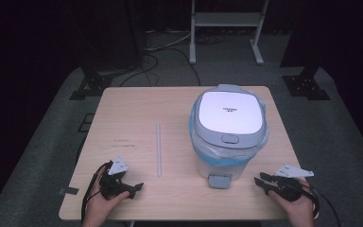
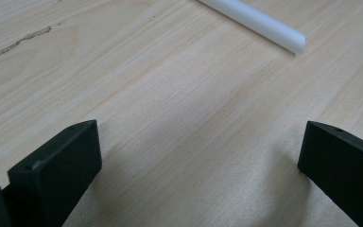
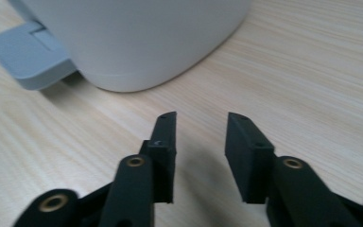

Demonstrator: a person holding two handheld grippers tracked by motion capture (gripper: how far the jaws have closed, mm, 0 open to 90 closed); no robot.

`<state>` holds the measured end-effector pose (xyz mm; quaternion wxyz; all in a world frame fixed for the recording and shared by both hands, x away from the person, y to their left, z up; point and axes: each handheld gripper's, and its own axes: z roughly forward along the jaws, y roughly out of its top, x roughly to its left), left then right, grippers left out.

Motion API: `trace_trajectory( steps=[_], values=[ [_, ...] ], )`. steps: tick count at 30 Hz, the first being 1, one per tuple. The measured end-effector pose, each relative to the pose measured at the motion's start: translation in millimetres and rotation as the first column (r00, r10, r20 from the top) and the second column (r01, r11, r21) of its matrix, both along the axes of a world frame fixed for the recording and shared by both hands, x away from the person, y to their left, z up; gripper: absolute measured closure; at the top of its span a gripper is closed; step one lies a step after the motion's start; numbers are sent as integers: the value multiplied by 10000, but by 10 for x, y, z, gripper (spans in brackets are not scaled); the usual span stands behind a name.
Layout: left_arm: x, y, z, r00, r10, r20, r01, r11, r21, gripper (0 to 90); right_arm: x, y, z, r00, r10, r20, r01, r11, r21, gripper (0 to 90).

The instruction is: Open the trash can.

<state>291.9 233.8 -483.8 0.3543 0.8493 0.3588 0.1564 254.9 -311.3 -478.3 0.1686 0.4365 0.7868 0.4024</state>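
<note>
White pedal bin [image 1: 227, 137] upright on table [image 1: 123, 118], right of centre; grey lid [image 1: 228, 112] closed, contents hidden; blue liner [image 1: 217, 153] spilling over rim; pedal [image 1: 219, 181] facing person. White tube [image 1: 159, 149] flat left of bin, apart. Left gripper [image 1: 134, 187] spread wide, empty, near tube end. Right gripper [image 1: 261, 182] narrowly parted, empty, just beside bin base.

A pale wooden bench [image 1: 123, 109] stands on a grey carpeted floor [image 1: 345, 142] in a dark room. Beyond it, black stand bases [image 1: 92, 85] flank a white metal frame [image 1: 227, 28], with loose cables [image 1: 163, 47] trailing across the carpet between them.
</note>
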Motion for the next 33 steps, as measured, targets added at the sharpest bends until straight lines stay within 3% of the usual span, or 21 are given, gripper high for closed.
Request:
trace_trajectory(
  steps=[9, 15, 33],
  values=[
    [0, 0, 0, 10000, 8, 3, -8, 10000, -1, 0, -57, 65, 86, 9979, 639, 96, -644, 9963, 571, 892],
    [-1, 0, -1, 10000, 18, 4, -18, 10000, -7, 0, -73, 132, 118, 9951, 976, 175, -989, 9901, 996, 897],
    [-2, 0, -1, 10000, 27, 2, -27, 10000, -7, 0, -77, 355, 173, 9876, 1521, 381, -1555, 9815, 1119, 898]
  ],
)
